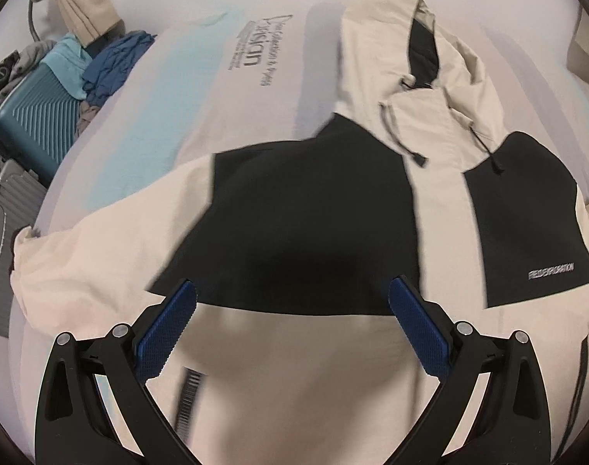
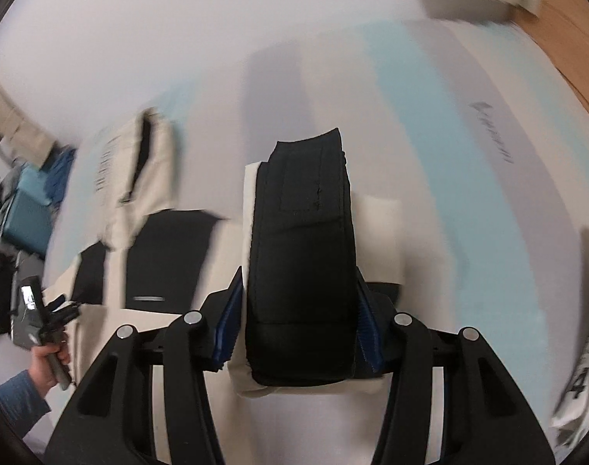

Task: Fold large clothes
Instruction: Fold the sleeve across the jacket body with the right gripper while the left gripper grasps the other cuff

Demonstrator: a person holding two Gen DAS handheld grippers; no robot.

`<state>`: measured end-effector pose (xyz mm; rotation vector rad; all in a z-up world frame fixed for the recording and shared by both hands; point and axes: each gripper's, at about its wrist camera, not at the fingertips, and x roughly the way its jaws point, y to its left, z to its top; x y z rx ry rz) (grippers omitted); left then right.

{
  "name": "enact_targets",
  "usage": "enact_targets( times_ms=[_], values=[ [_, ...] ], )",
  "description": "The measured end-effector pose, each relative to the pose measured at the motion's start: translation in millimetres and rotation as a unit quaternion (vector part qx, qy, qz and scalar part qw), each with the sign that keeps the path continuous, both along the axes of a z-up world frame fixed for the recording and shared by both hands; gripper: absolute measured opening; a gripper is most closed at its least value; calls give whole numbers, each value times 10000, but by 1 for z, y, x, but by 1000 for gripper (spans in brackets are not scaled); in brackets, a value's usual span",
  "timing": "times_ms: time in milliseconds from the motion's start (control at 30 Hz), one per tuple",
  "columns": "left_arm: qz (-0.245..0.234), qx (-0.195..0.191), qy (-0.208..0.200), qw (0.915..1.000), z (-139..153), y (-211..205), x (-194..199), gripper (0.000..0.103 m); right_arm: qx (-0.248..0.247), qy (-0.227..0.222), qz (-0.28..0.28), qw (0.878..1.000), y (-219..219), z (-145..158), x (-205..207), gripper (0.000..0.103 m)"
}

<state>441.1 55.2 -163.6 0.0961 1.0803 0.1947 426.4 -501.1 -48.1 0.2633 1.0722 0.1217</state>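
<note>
Surface: a bed sheet (image 1: 147, 124), pale lilac with light blue stripes and dark printed lettering, covers the whole work area. The cream-and-black hooded jacket (image 1: 306, 224) lies spread on it, hood toward the far end, drawstrings loose over the chest, small grey logo on one black chest panel.

My left gripper (image 1: 292, 294) hangs over the jacket's front with its blue pads wide apart; nothing between them.

My right gripper (image 2: 298, 306) is clamped on the black sleeve cuff (image 2: 302, 232), which stands up between the pads with cream sleeve fabric on either side of it. The picture is motion-blurred.

Room, relative to the jacket: beyond its outstretched sleeve, off the bed's edge, stands a teal hard-shell suitcase (image 1: 35, 116) with blue and turquoise clothes (image 1: 100, 62) piled on it; a grey suitcase (image 1: 0, 248) sits beside that one. White wall behind the hood. In the right wrist view my left hand (image 2: 48, 360), blue sleeve, holds its gripper's handle.
</note>
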Motion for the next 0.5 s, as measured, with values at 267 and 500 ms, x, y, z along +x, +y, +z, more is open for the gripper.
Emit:
enact_targets(
  times_ms=[267, 500],
  values=[
    [363, -457, -140, 9982, 23, 127, -23, 97, -437, -243, 924, 9945, 216, 38, 15, 48],
    [364, -225, -200, 9989, 22, 240, -42, 97, -558, -169, 1547, 9862, 388, 23, 23, 48]
  ],
)
